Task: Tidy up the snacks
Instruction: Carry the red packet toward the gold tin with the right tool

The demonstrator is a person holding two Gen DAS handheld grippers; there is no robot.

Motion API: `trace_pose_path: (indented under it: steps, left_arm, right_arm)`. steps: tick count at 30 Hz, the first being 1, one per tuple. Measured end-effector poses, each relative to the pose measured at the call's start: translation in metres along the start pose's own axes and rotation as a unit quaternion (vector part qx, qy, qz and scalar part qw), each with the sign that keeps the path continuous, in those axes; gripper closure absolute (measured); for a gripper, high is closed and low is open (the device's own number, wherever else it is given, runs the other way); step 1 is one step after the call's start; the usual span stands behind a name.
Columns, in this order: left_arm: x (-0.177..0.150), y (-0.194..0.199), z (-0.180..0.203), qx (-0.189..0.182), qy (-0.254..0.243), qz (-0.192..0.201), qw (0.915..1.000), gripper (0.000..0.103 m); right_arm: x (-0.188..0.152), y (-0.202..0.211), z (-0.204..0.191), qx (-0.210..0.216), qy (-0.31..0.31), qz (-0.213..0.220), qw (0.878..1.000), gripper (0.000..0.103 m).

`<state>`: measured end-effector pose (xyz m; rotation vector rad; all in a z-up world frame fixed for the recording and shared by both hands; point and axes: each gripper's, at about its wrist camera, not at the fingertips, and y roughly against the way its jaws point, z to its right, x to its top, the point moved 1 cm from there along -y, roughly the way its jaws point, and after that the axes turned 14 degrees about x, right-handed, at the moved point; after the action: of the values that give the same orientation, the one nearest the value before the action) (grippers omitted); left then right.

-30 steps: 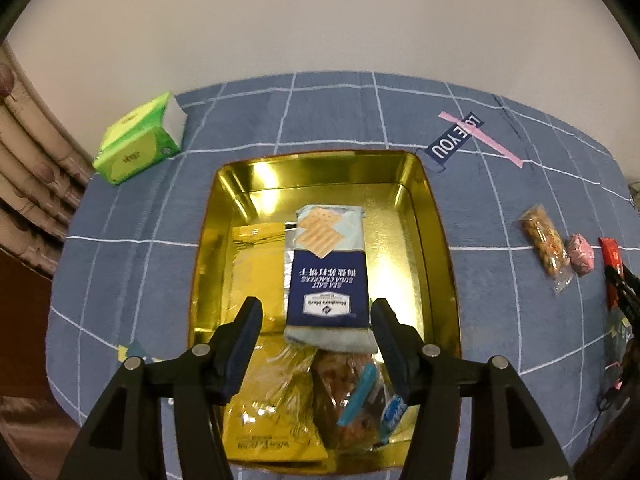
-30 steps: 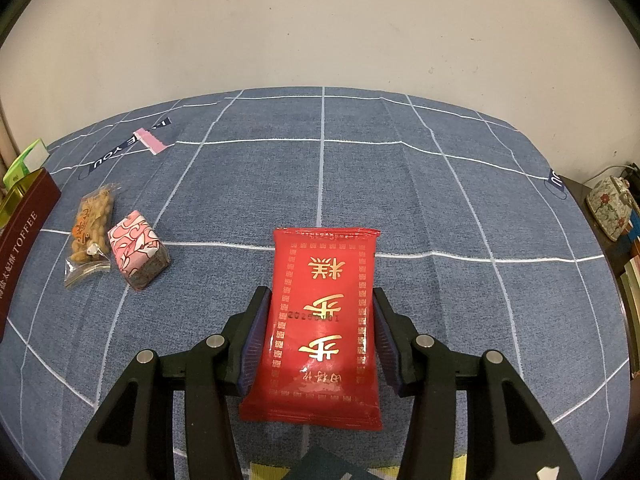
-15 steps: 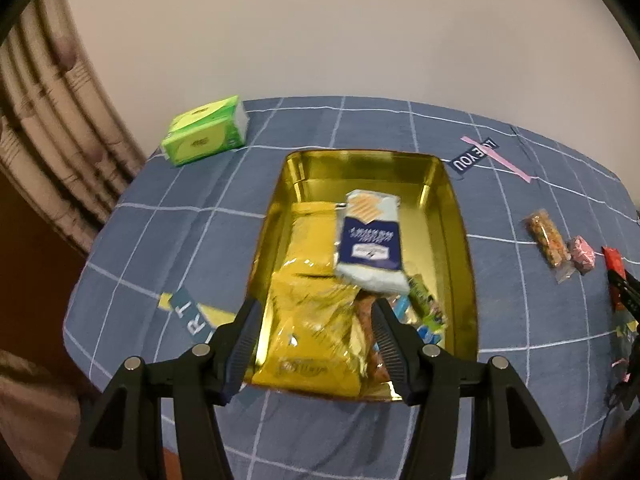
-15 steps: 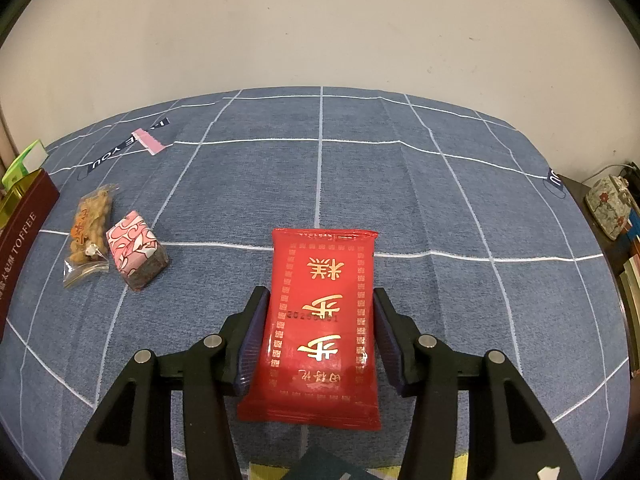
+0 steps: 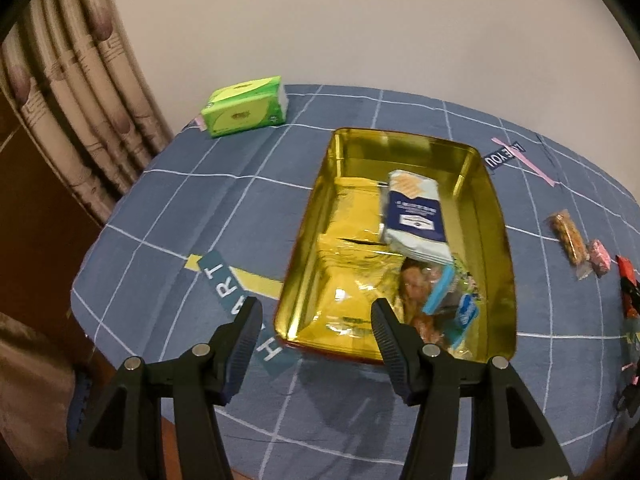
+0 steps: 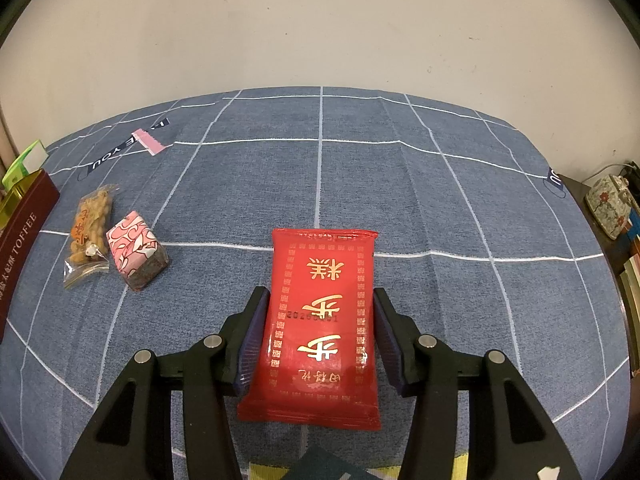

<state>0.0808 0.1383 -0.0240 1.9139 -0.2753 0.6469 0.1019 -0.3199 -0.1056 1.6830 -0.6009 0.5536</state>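
Observation:
A gold tin (image 5: 496,216) on the blue checked cloth holds a blue cracker pack (image 5: 416,212), yellow bags (image 5: 352,280) and small wrapped snacks (image 5: 448,300). My left gripper (image 5: 316,332) is open and empty, above the tin's near left corner. My right gripper (image 6: 320,328) is open, its jaws on either side of a red packet (image 6: 324,320) lying flat on the cloth. A clear bag of nuts (image 6: 90,232) and a pink wrapped snack (image 6: 136,250) lie to its left; both also show in the left wrist view, nuts (image 5: 568,236) and pink snack (image 5: 599,256).
A green tissue pack (image 5: 244,106) sits at the table's far left corner by a curtain (image 5: 80,92). The tin's maroon side (image 6: 20,248) is at the left of the right wrist view. A patterned jar (image 6: 608,204) stands off the table's right edge.
My left gripper has pulled back and to the left, away from the cracker pack, and the tin now lies farther ahead. My right gripper has held its place around the red packet.

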Motion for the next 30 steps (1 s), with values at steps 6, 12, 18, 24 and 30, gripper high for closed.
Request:
trace_pose_path:
  steps: [6,12,18,24,30]
  left_arm:
    - [-0.004,-0.004,-0.011,0.011,0.012,0.003,0.9999,0.045]
    - [-0.005,-0.005,-0.013,0.02,0.012,0.014,0.9996,0.045]
    - [-0.006,-0.007,-0.014,0.021,0.014,0.021,0.9995,0.045]
    - [-0.008,-0.008,-0.02,0.025,0.018,0.028,0.9991,0.045]
    - [-0.01,-0.008,-0.027,0.029,0.023,0.034,0.9988,0.045]
  right_arm:
    - [0.0,0.0,0.001,-0.001,0.001,0.0,1.0,0.057]
    - [0.0,0.002,-0.001,-0.012,-0.008,0.001,1.0,0.061]
    - [0.003,0.0,-0.007,-0.032,-0.017,-0.012,0.999,0.062]
    - [0.006,0.0,-0.012,-0.049,-0.026,-0.03,0.998,0.062]
    - [0.004,0.007,-0.021,-0.05,-0.038,-0.039,0.997,0.062]
